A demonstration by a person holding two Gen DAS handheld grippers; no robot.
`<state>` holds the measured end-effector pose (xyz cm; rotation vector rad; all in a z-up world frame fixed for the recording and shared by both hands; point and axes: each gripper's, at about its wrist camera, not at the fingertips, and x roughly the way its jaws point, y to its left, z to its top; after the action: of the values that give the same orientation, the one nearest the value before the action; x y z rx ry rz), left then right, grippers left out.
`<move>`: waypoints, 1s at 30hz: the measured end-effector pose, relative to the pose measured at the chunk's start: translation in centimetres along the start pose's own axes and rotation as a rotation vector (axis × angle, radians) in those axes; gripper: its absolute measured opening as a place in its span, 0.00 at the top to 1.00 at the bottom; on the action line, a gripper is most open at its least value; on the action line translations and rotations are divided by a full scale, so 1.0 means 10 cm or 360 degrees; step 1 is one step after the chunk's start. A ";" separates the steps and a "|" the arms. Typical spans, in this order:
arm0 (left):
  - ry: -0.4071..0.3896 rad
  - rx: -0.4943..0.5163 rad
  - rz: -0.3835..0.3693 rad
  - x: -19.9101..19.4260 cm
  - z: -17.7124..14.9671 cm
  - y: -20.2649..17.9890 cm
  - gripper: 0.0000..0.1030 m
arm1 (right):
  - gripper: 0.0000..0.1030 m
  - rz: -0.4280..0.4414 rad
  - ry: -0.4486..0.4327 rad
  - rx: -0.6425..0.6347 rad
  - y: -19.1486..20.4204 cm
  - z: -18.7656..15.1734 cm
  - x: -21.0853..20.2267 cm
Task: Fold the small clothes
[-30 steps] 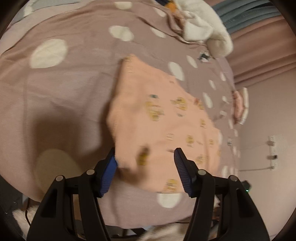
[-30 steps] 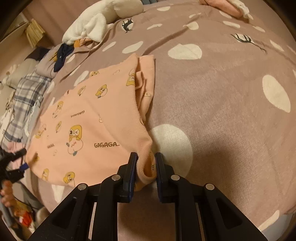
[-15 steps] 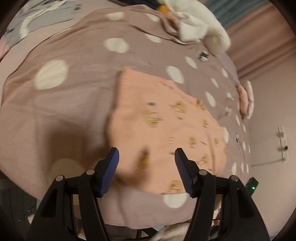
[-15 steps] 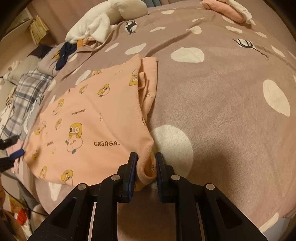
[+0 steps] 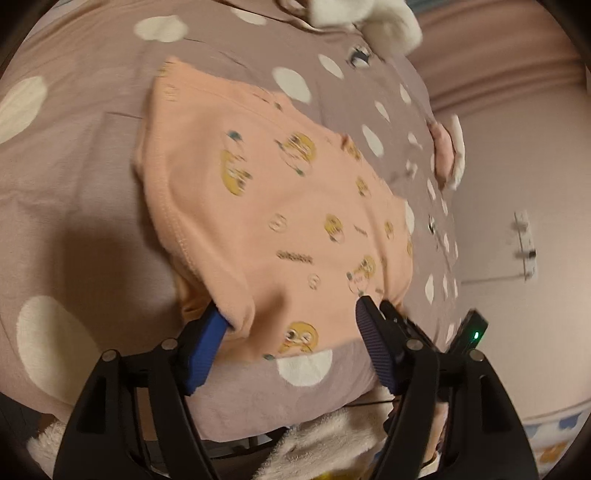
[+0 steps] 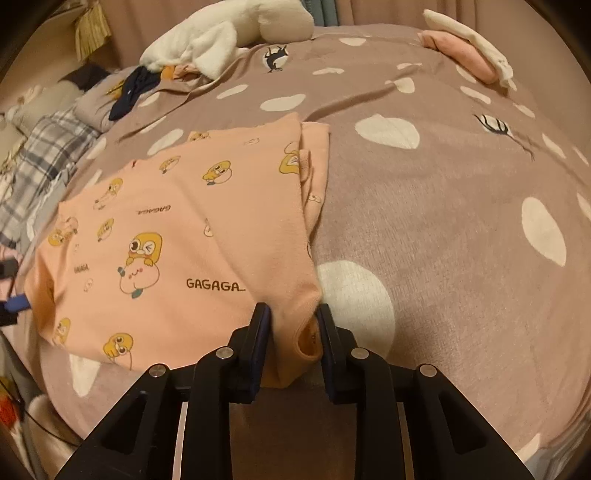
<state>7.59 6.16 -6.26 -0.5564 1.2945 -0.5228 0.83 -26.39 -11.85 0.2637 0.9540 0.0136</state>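
On the bed, a peach cotton child's garment printed with yellow cartoon figures (image 6: pixel 173 251) lay flat on the mauve bedspread with big cream spots (image 6: pixel 461 221). Only the right wrist view showed the print sharply (the word "GAGAGA" could be read) and the folded edge of doubled layers along the garment's right side; the left wrist view was blurred but showed a stitched hem (image 5: pixel 173 221) along the garment's left edge. Its long axis ran between the two hand-held grippers, across the near edge of the bed. The right hand-held gripper (image 6: pixel 293 332) had its jaws opening, a bunched corner between them, the pads touching it on both sides. The left hand-held gripper (image 5: pixel 291 339) was also opening, jaws wide astride the near edge, its blue pad (image 5: pixel 203 343) under a raised fold. White plush (image 6: pixel 221 33) and folded pink cloth (image 6: pixel 461 55) lay at the far side, plaid fabric (image 6: pixel 48 155) to the left.
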 end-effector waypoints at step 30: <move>-0.0111 0.0268 0.0460 -0.21 -0.42 0.29 0.49 | 0.75 0.0003 -0.0041 0.0026 0.03 -0.05 -0.03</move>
<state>3.19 9.38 -7.35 -0.2398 1.2256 -0.3640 0.25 -26.05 -11.82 0.2793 0.9284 0.0043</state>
